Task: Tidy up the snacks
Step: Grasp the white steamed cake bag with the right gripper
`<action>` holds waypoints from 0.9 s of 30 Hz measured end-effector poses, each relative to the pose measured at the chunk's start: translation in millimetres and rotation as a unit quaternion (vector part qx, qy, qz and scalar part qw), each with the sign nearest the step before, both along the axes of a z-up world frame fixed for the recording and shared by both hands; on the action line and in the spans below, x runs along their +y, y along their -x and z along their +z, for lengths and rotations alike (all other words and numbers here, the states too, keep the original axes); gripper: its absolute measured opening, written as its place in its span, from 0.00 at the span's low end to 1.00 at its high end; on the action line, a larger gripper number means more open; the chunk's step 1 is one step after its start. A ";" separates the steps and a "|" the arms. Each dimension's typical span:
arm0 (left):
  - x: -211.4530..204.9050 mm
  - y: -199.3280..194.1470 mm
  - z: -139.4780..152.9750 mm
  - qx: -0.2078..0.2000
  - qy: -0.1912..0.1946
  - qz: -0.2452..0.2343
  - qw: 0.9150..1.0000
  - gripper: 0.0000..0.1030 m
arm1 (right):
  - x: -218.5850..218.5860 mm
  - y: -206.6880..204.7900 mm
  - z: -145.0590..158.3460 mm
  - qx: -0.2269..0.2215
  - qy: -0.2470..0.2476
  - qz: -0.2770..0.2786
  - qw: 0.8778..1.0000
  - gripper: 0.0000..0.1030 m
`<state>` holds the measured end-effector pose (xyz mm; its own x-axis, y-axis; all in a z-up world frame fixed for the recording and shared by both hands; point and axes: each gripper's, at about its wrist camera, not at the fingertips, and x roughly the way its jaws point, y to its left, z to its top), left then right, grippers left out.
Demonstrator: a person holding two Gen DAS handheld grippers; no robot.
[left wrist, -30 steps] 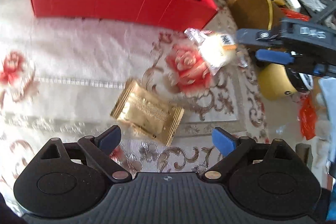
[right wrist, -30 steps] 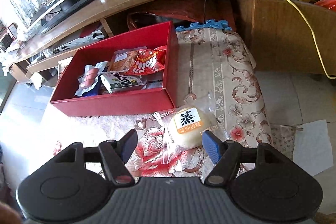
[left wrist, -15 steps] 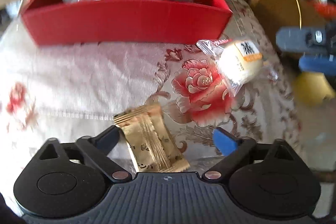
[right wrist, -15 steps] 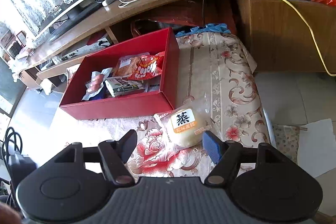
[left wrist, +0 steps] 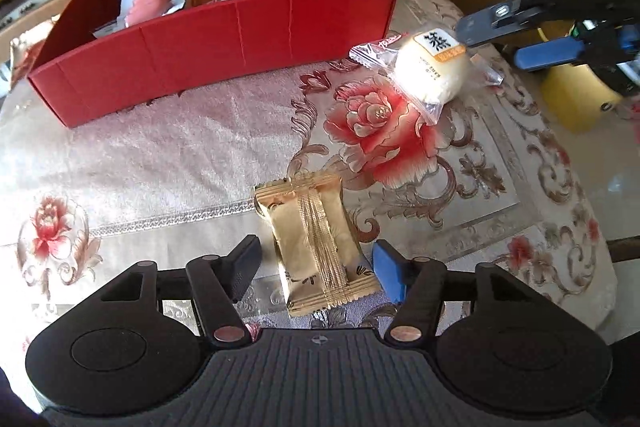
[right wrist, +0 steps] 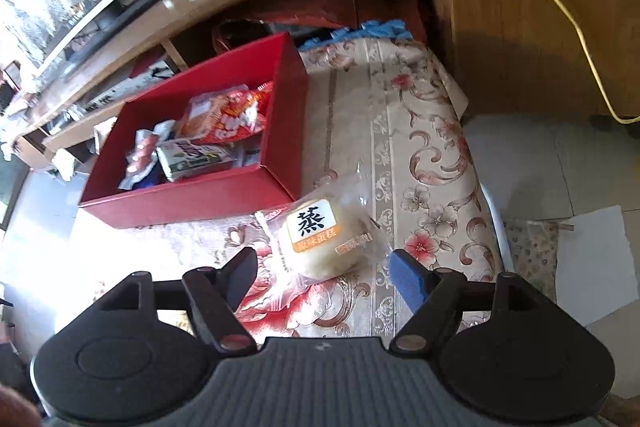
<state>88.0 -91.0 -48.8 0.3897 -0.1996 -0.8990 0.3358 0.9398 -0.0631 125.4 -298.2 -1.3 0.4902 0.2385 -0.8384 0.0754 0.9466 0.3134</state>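
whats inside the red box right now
The red box holds several wrapped snacks: an orange-red printed bag, a white and green packet and a clear pack of pink pieces. These cover the box floor and whatever lies beneath them.

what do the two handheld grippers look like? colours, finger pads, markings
Both the left gripper and right gripper match: matte black plastic, ribbed body, round side housings, metal pivot pins. Each carries one black pad and one blue pad. Small crosshair mark on the body.
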 end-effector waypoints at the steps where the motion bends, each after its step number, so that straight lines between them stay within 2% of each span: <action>1: 2.4 -0.2 0.3 0.001 0.009 0.003 1.000 0.66 | 2.8 -4.1 -2.0 0.000 0.009 0.002 1.000 0.70; 5: 8.6 -2.0 1.0 0.009 0.043 0.004 0.999 0.72 | 14.0 -24.7 -10.0 0.009 0.019 0.012 1.000 0.70; 7: 10.5 -3.4 1.3 0.014 0.056 0.003 0.998 0.77 | 23.9 -33.5 -14.4 0.017 0.021 0.028 0.999 0.74; 9: 11.0 -4.5 1.3 0.017 0.067 -0.001 0.998 0.81 | 38.6 -41.0 -19.0 0.020 0.053 0.051 0.997 0.84; 12: 10.4 -7.5 -1.3 0.014 0.071 -0.007 0.997 0.86 | 54.0 -50.1 -27.6 0.027 0.096 0.072 0.992 0.87; 14: 10.6 -9.7 -3.1 0.015 0.074 -0.007 0.997 0.90 | 57.3 -54.7 -34.1 0.032 0.113 0.078 0.990 0.92; 18: 9.1 -13.0 -10.1 0.009 0.067 -0.009 0.998 1.00 | 59.9 -59.1 -47.4 0.047 0.133 0.090 0.986 0.97; 23: -4.5 -6.5 -15.8 -0.011 0.025 -0.030 0.999 1.00 | 61.7 -62.2 -60.7 0.070 0.141 0.098 0.983 1.00; 25: -7.1 -4.7 -16.1 -0.013 0.019 -0.033 0.999 1.00 | 64.6 -63.9 -63.1 0.078 0.161 0.103 0.979 1.00; 27: -8.2 -4.5 -15.9 -0.013 0.020 -0.031 0.999 1.00 | 62.6 -65.4 -62.0 0.082 0.154 0.102 0.979 1.00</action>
<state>92.5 -99.1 -64.7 0.3982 -0.2594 -0.8799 0.3947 0.9143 -0.0909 190.7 -235.6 -63.3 0.3113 0.0400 -0.9495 -0.0996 0.9950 0.0093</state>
